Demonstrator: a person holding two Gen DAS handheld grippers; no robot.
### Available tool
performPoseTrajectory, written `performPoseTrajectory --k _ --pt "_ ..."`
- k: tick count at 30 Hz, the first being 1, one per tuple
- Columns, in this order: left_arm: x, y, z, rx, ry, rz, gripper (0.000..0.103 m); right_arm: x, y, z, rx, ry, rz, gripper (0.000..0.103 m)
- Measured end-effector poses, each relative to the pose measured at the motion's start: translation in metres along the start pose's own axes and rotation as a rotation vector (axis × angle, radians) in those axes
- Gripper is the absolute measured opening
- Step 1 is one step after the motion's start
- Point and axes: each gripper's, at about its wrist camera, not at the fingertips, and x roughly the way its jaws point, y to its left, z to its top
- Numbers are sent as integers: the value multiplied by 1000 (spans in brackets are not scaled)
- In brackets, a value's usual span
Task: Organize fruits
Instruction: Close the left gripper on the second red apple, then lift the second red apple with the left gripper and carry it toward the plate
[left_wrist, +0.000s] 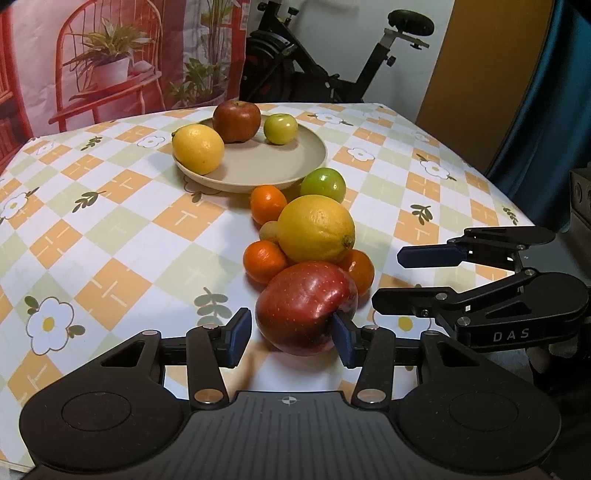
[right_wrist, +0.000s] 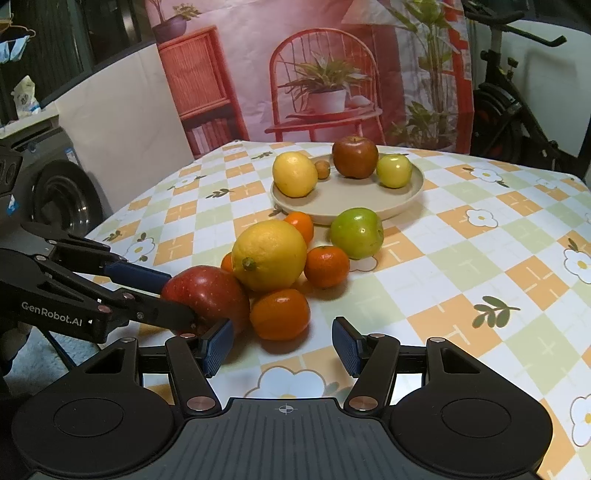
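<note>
Nearest the left wrist camera, the left gripper (left_wrist: 291, 338) reaches around the near red apple (left_wrist: 306, 308): its right pad touches the apple's side, while a gap shows between the left pad and the fruit, so it has no grip on the apple. From the right wrist view the same fingers straddle that apple from the left, 1 above and 1 below. The right gripper (right_wrist: 282, 345) hangs partly open over bare tablecloth (right_wrist: 461, 288) with nothing between its pads, just in front of an orange (right_wrist: 279, 314). That orange sits beside the apple in a tight cluster on the checked, flowered cloth. Behind them lies a big lemon (right_wrist: 269, 254), touching the apple, with another orange (right_wrist: 326, 266) at its right, 1 more orange (right_wrist: 301, 225) behind it, and a 4th barely showing at its left. A green apple (right_wrist: 356, 237) stands at the far right of the cluster, near the plate (right_wrist: 347, 210). In the left wrist view a small pale fruit (left_wrist: 268, 231) is tucked between 2 oranges and the lemon. The beige plate sits farther back and carries 4 fruits: a lemon on its left rim, a red apple at the back, a small yellow-green apple to the right, and a little brown fruit (right_wrist: 322, 169) between lemon and red apple. Beyond the table hang a printed backdrop (right_wrist: 332, 66) and an exercise bike (left_wrist: 325, 70).
</note>
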Motion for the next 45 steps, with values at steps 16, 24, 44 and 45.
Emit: performPoseTrajectory --k 16,24,44,45 --pt "1 29 -2 -199 -37 -79 47 -6 9 2 -48 -13 8 55" --pt "4 38 2 -258 -31 -128 47 -8 23 11 -153 -19 39 52" --pt "5 63 7 -411 -61 -174 42 9 46 25 -311 40 155 48" --pt "4 65 7 -423 -66 -174 42 11 47 26 -318 44 155 48"
